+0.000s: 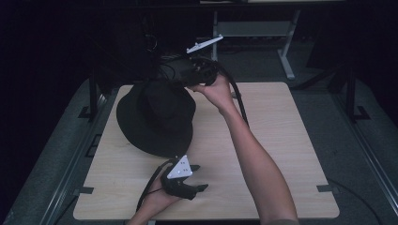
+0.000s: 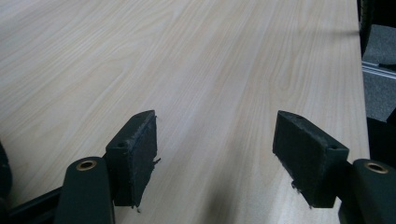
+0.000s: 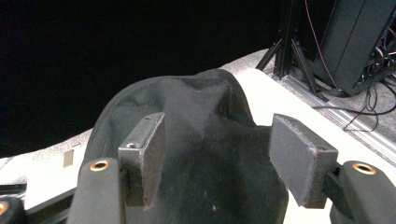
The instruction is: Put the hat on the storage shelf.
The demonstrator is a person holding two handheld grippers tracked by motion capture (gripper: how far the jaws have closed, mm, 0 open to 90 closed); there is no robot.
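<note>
The left tongs (image 1: 199,177) hover released over bare counter (image 1: 281,140) near its front edge. The right tongs (image 3: 217,158) gape wide, above one black hat (image 1: 157,117) lying at the counter's back left. No writing is legible anywhere.

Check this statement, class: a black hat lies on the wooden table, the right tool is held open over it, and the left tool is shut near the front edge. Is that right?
Not quite. The left tool is open, not shut: the left gripper view shows its jaws spread wide over bare table. The rest holds: the black hat lies on the table and the right tool is open over it.
</note>
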